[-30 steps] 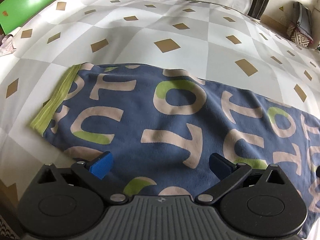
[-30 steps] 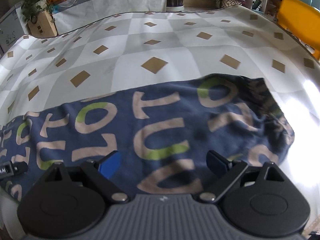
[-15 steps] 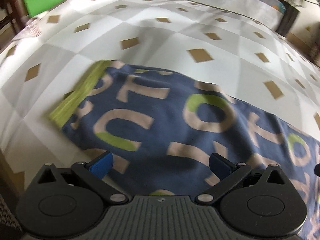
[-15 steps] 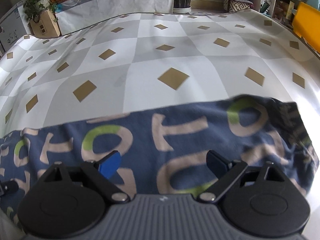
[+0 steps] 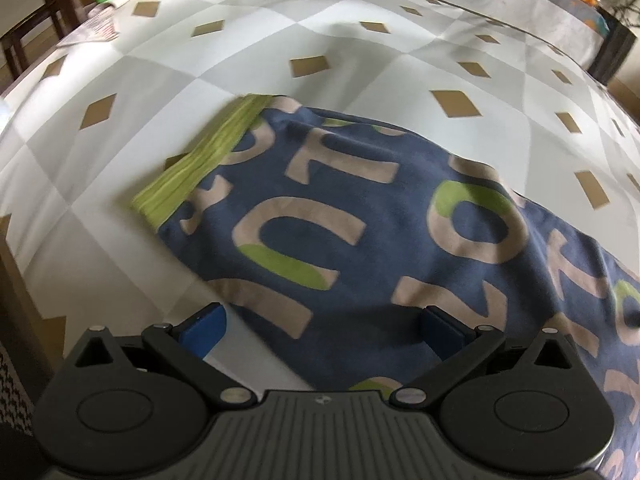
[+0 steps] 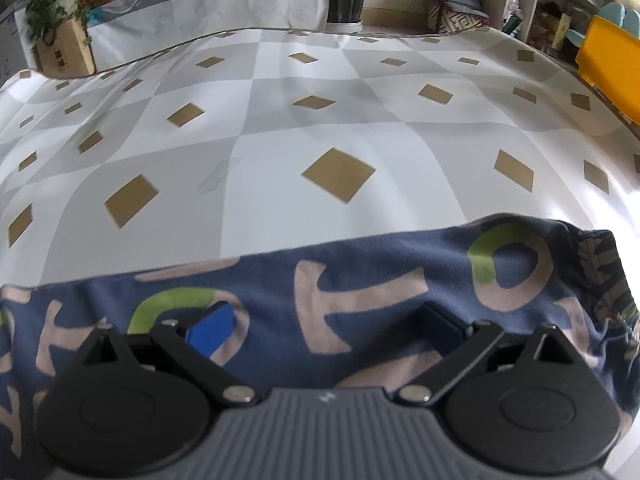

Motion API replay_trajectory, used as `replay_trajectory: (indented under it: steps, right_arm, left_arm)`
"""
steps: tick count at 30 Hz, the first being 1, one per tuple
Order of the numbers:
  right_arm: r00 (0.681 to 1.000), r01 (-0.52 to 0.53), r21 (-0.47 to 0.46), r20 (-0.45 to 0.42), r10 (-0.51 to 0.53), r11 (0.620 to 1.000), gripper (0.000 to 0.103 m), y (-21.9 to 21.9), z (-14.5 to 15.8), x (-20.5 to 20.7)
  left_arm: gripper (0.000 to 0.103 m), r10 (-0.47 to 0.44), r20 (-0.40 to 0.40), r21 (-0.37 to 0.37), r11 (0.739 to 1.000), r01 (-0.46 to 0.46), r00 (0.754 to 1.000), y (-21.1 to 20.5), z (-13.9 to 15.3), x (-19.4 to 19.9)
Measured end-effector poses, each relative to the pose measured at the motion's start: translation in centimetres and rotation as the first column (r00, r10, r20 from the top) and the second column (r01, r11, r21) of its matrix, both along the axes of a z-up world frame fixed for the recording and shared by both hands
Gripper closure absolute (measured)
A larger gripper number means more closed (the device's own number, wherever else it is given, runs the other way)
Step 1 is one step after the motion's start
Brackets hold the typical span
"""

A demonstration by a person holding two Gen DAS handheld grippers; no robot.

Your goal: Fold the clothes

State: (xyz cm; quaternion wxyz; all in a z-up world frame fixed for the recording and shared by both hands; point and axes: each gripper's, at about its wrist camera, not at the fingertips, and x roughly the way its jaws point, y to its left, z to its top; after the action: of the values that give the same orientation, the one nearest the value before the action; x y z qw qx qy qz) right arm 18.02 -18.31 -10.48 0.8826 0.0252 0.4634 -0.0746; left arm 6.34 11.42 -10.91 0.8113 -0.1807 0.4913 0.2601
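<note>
The garment (image 5: 360, 216) lies flat on the bench (image 5: 280, 32), its long axis running from the left gripper (image 5: 322, 330) across to the right gripper (image 6: 326, 330). Both pairs of fingers stand wide, grasping nothing; the right pair has just been opening, with cloth below, not between. Left is nearer the green hem (image 5: 192, 168), right the far end

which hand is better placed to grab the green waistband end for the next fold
Left, probably. The left hand-held gripper hangs open beside the corner of the blue garment where the green band lies. The right hand-held gripper, open too, is at the opposite end.
</note>
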Motion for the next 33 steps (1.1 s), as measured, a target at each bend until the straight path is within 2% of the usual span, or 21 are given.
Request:
replay_trajectory:
  steps: [11,13,16,18,20,25,28,33]
  right_arm:
    - [0.985,0.17,-0.002,0.0,-0.17,0.985,0.004,-2.9,0.0,0.3]
    - [0.988,0.156,0.01,-0.007,-0.156,0.988,0.01,-2.8,0.4,-0.1]
    - [0.996,0.083,0.016,0.009,-0.083,0.996,0.01,-1.6,1.2,-1.0]
    - [0.999,0.033,0.021,0.022,-0.033,0.999,0.01,-0.7,1.8,-1.6]
    - [1.0,-0.02,0.03,0.017,0.019,0.999,0.01,0.1,1.8,-2.2]
    - [0.995,-0.097,0.046,-0.024,0.099,0.994,0.01,1.0,1.1,-3.2]
    - [0.996,-0.075,0.002,-0.043,0.075,0.997,0.009,0.4,0.8,-3.7]
    - [0.996,0.05,-0.031,-0.076,-0.053,0.998,0.005,-1.9,0.9,-4.6]
  left_arm:
    - [0.0,0.028,-0.008,0.005,1.0,-0.028,1.0,0.9,0.0,-0.6]
    - [0.0,0.024,-0.008,0.012,1.0,-0.024,1.0,0.9,0.1,-0.7]
    - [0.0,0.009,-0.016,0.038,0.999,-0.009,1.0,0.4,0.4,-0.6]
    - [0.0,-0.035,-0.019,0.074,0.997,0.036,0.999,-0.6,0.7,-0.4]
    - [0.0,-0.093,0.008,0.07,0.993,0.092,0.996,-1.8,1.1,-0.2]
    - [0.0,-0.243,0.049,0.071,0.968,0.239,0.969,-4.8,1.9,0.5]
    - [0.0,-0.313,0.034,0.035,0.949,0.312,0.949,-5.9,1.4,0.8]
    - [0.0,-0.4,-0.01,0.058,0.915,0.4,0.916,-7.1,0.5,0.6]
